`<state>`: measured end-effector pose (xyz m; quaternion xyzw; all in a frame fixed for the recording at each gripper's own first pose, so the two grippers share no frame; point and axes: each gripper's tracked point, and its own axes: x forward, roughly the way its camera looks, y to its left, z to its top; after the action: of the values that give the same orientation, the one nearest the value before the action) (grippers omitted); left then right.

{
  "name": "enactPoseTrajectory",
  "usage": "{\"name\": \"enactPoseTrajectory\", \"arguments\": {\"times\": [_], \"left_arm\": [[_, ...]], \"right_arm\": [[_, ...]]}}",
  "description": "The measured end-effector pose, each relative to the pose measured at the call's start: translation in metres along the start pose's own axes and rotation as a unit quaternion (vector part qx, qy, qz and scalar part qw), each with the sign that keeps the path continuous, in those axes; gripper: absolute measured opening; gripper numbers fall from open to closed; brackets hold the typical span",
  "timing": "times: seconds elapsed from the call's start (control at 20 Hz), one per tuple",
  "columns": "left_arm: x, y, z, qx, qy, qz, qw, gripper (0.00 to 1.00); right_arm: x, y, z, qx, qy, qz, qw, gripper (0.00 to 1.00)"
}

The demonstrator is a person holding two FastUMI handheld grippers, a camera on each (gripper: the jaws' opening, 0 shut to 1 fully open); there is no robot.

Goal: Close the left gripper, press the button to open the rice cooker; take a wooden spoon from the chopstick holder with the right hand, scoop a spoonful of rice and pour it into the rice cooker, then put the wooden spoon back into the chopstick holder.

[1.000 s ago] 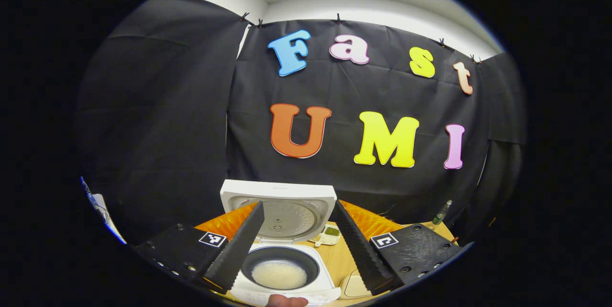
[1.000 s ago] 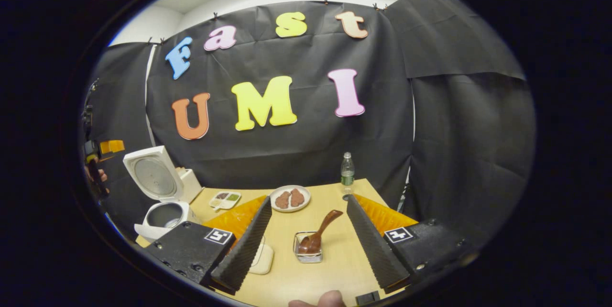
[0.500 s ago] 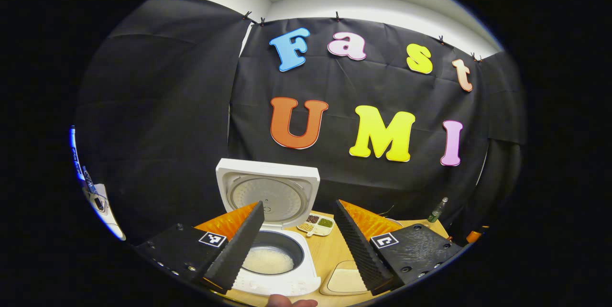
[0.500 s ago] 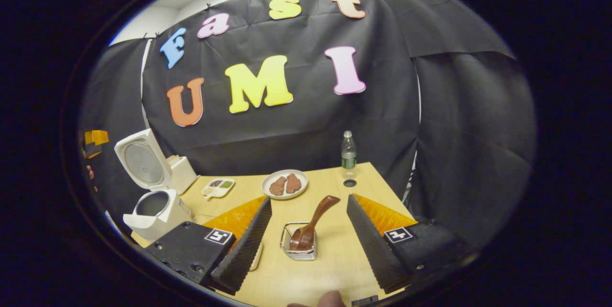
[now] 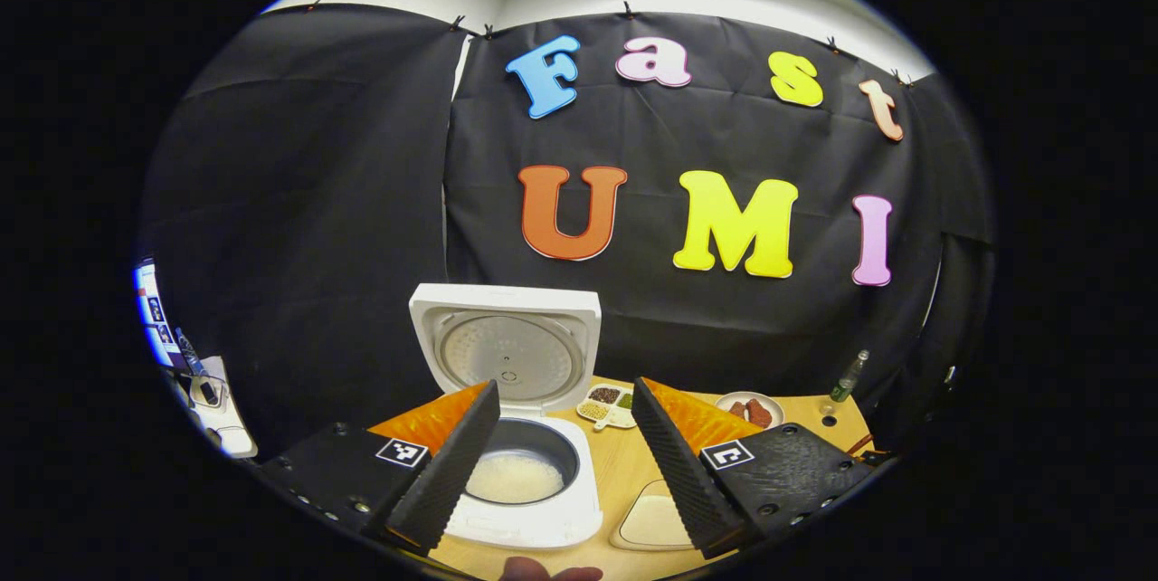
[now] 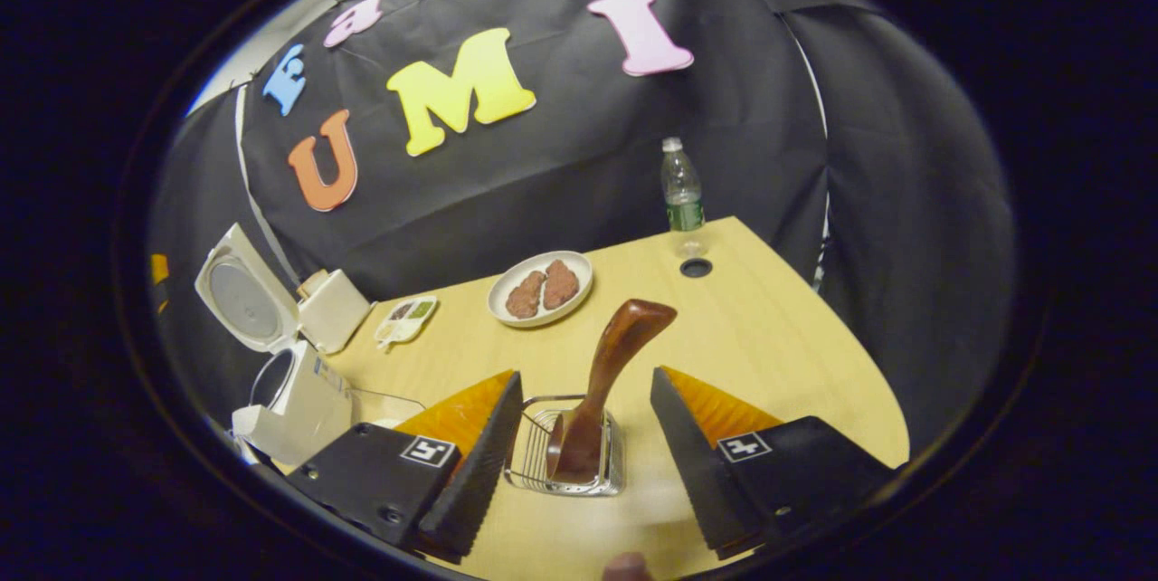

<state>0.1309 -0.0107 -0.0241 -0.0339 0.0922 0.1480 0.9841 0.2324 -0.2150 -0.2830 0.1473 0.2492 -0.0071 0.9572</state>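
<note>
Spoon [image 6: 604, 382] stands tilted in the wire holder [image 6: 565, 450] on the tabletop [image 6: 769, 337], between the fingers of my wide-open, empty right tool [image 6: 583, 445]; I should close squarely on the handle, then lift straight. My left tool [image 5: 565, 459], also open and empty, faces the open cooker [image 5: 525, 472], rice in its pot.

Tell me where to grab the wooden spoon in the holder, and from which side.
Grip the wooden spoon on its bare handle above the wire chopstick holder, coming from above. It stands bowl-down and leans away, and the right gripper is open, so the handle likely fits between the jaws.
</note>
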Motion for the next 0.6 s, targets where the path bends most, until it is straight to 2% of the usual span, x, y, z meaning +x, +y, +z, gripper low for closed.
{"name": "enactPoseTrajectory", "arguments": {"times": [0.05,0.1,0.2,0.25,0.35,0.4,0.45,0.5,0.55,0.6], "left_arm": [[0.000,-0.001,-0.007,0.001,0.006,0.004,1.000,0.94],[-0.001,-0.004,-0.010,0.003,0.012,0.006,1.000,0.94],[-0.004,-0.008,-0.013,0.008,0.016,0.010,1.000,0.94],[-0.003,-0.008,-0.014,0.010,0.017,0.012,1.000,0.94],[-0.005,-0.007,-0.014,0.010,0.018,0.014,1.000,0.94],[-0.004,-0.005,-0.015,0.008,0.019,0.014,1.000,0.94],[-0.003,-0.003,-0.015,0.005,0.020,0.015,1.000,0.94],[-0.003,-0.001,-0.014,0.000,0.019,0.015,1.000,0.94],[-0.002,0.002,-0.014,-0.005,0.019,0.014,1.000,0.94],[-0.002,0.005,-0.015,-0.011,0.018,0.012,1.000,0.94]], "right_arm": [[0.010,-0.001,-0.004,0.003,0.009,0.002,1.000,0.84],[0.018,-0.002,-0.007,0.004,0.017,0.005,1.000,0.85],[0.029,-0.005,-0.011,0.010,0.029,0.009,0.999,0.71],[0.032,-0.006,-0.011,0.011,0.032,0.011,0.999,0.57],[0.034,-0.006,-0.011,0.011,0.033,0.010,0.999,0.37],[0.033,-0.005,-0.011,0.011,0.031,0.011,0.999,0.33],[0.033,-0.004,-0.010,0.008,0.031,0.009,0.999,0.24],[0.034,-0.005,-0.009,0.007,0.032,0.005,0.999,0.26],[0.032,0.000,-0.009,0.009,0.034,0.008,0.999,0.19],[0.029,0.005,-0.010,0.010,0.035,0.009,0.999,0.20]]}}
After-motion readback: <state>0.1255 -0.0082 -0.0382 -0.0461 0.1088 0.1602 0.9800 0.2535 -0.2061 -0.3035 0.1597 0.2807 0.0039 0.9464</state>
